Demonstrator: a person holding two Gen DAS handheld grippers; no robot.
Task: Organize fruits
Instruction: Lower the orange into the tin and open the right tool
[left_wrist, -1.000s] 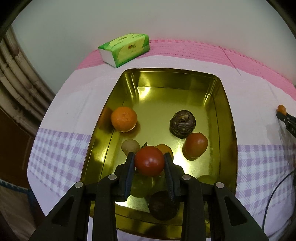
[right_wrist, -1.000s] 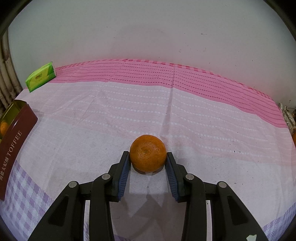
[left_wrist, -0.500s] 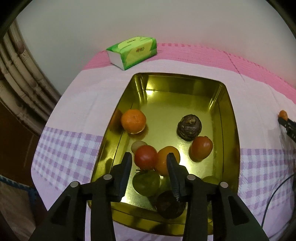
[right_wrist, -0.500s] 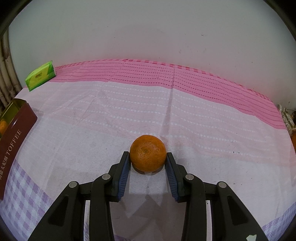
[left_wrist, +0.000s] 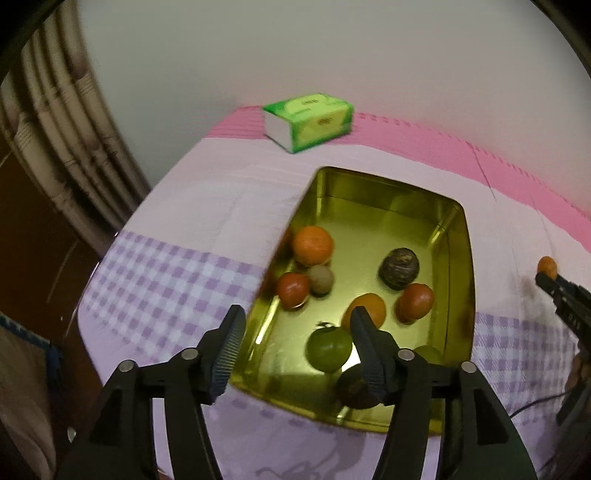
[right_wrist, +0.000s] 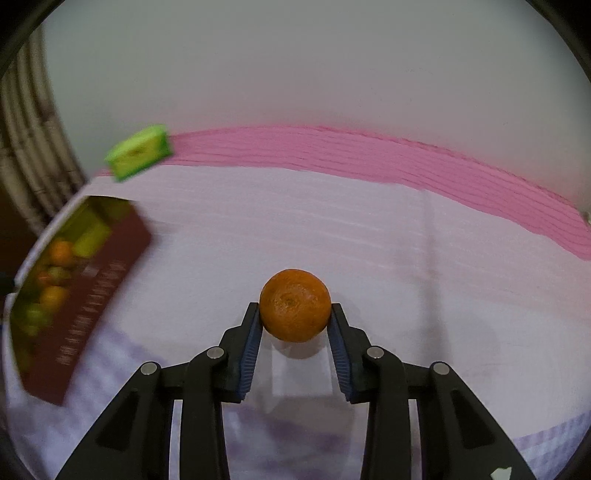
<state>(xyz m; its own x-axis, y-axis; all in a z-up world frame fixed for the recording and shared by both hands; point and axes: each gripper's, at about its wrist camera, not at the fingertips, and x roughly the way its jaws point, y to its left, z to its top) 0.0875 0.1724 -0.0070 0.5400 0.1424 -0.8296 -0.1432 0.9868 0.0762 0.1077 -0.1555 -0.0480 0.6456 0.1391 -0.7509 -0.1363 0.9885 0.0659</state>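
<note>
Left gripper (left_wrist: 295, 332) over near end of gold tin (left_wrist: 467, 258), jaws just opening, nothing between them. Red tomato (left_wrist: 293, 290) lies in tin beside tan fruit (left_wrist: 320, 279). Right gripper (right_wrist: 294, 319) jaws clamped on orange (right_wrist: 294, 310), above pink-clothed counter (right_wrist: 332, 229), well apart from tin.

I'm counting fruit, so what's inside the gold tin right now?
Inside the gold tin: an orange, two red tomatoes, a green tomato, two dark fruits, a tan one. The left tongs partly hide others.
</note>
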